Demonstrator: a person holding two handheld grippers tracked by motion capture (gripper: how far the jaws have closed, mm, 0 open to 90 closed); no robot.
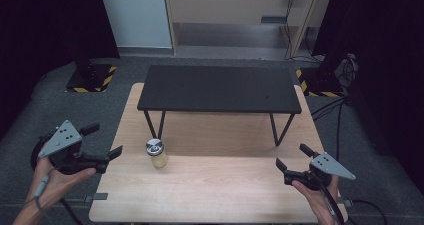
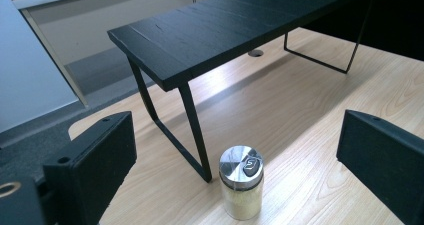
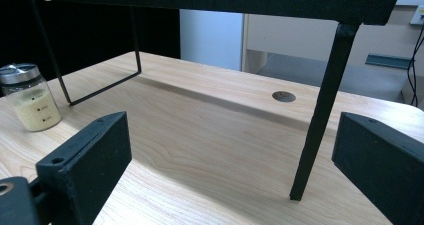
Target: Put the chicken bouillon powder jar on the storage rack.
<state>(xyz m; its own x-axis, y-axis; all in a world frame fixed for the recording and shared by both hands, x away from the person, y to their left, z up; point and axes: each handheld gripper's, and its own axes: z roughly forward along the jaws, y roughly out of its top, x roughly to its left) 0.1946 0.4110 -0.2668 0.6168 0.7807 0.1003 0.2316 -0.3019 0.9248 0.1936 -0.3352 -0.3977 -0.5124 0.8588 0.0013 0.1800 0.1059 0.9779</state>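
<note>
My left gripper [image 1: 102, 144], jaws wide and empty, faces the upright jar [image 1: 157, 153] standing near; my right gripper [image 1: 290, 158], equally open, sits well apart.

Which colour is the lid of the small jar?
Silver lid, clearest in the left gripper view.

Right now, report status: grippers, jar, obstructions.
Left gripper open, right gripper open, both empty. Jar upright on table, beside black shelf leg. Nothing blocking.
</note>
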